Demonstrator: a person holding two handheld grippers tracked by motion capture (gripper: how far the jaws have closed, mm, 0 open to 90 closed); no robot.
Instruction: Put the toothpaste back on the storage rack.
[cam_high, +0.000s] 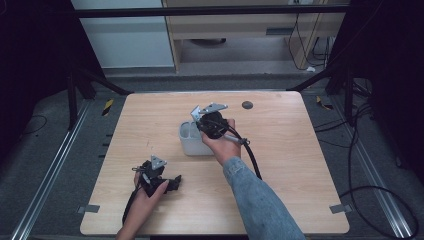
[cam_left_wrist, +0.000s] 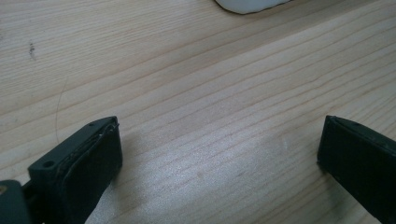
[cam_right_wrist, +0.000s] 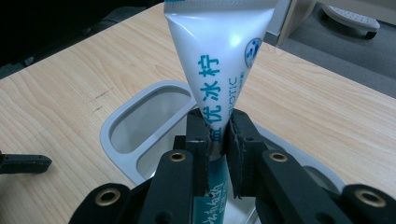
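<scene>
My right gripper (cam_right_wrist: 218, 140) is shut on a white toothpaste tube (cam_right_wrist: 219, 60) with teal lettering, held upright with its crimped flat end up. The tube's lower part dips into a white holder (cam_right_wrist: 121, 121) with separate compartments; it hangs over the nearer compartment, beside the one at left. In the high view the right gripper (cam_high: 212, 122) sits over the holder (cam_high: 190, 142) at the table's middle. My left gripper (cam_left_wrist: 219, 154) is open just above bare wood, nothing between its black pads (cam_left_wrist: 93, 158). It rests at the front left (cam_high: 159, 181).
The wooden table (cam_high: 280, 165) carries a small dark round mark (cam_high: 247, 105) near its far edge. The holder's white corner (cam_left_wrist: 247, 4) shows at the top of the left gripper view. Black cables (cam_high: 252, 160) trail from the grippers. Dark frame posts flank the table.
</scene>
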